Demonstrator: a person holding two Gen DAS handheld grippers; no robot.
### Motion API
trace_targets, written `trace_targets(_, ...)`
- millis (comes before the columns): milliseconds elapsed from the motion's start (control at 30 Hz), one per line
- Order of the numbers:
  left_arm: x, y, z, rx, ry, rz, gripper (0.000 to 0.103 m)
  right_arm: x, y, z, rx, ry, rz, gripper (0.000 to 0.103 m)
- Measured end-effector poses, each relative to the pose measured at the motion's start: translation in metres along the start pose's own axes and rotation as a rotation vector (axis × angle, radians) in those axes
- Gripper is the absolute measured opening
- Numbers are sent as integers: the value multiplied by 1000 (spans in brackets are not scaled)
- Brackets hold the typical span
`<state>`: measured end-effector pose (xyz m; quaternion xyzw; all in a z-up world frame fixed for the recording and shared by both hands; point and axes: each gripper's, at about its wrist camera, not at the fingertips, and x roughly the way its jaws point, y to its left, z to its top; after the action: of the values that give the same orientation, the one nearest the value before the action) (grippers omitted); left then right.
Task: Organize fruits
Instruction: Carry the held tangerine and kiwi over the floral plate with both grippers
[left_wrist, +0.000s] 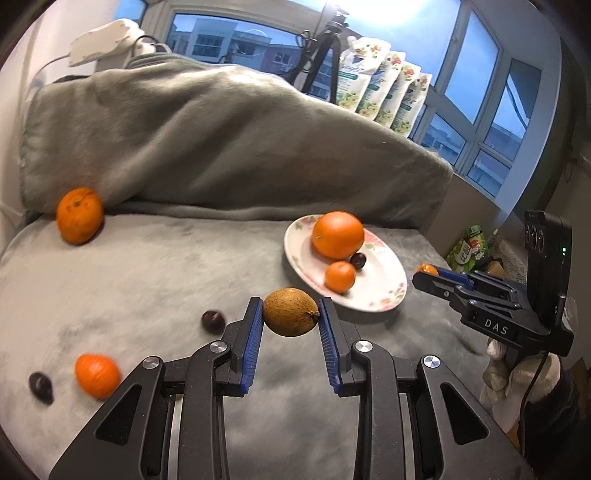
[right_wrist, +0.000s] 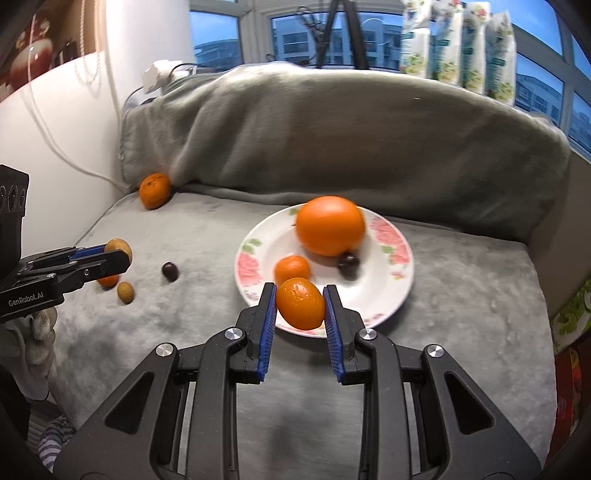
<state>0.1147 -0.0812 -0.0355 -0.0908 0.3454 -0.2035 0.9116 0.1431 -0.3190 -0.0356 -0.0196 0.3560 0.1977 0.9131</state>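
My left gripper (left_wrist: 291, 314) is shut on a brown kiwi (left_wrist: 291, 312), held above the grey blanket left of the floral plate (left_wrist: 380, 291). My right gripper (right_wrist: 300, 304) is shut on a small orange fruit (right_wrist: 300, 303) over the near rim of the plate (right_wrist: 388, 280). On the plate lie a big orange (right_wrist: 330, 226), a small mandarin (right_wrist: 291, 269) and a dark grape (right_wrist: 348, 264). The left gripper (right_wrist: 114, 258) with its kiwi shows at the left of the right wrist view; the right gripper (left_wrist: 424, 275) shows at the right of the left wrist view.
Loose on the blanket: an orange (left_wrist: 79, 215) at the back left against the draped fold, a mandarin (left_wrist: 97, 375), two dark grapes (left_wrist: 213, 321) (left_wrist: 40, 386), and a small brown fruit (right_wrist: 125, 292). Packets (left_wrist: 384, 96) line the windowsill. The cushion's edge drops at the right.
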Motion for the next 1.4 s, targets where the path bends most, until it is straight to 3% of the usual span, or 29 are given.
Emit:
trace_targets(400, 34, -21, 19, 32, 12, -38, 28, 2, -25, 0, 39, -6, -26, 26)
trace_targets(900, 85, -21, 31, 34, 69, -21, 28, 29, -45, -2, 52, 39, -28, 26)
trace_targets(1400, 100, -23, 37, 39, 84, -18, 29, 40, -38, -2, 18, 62, -3, 26)
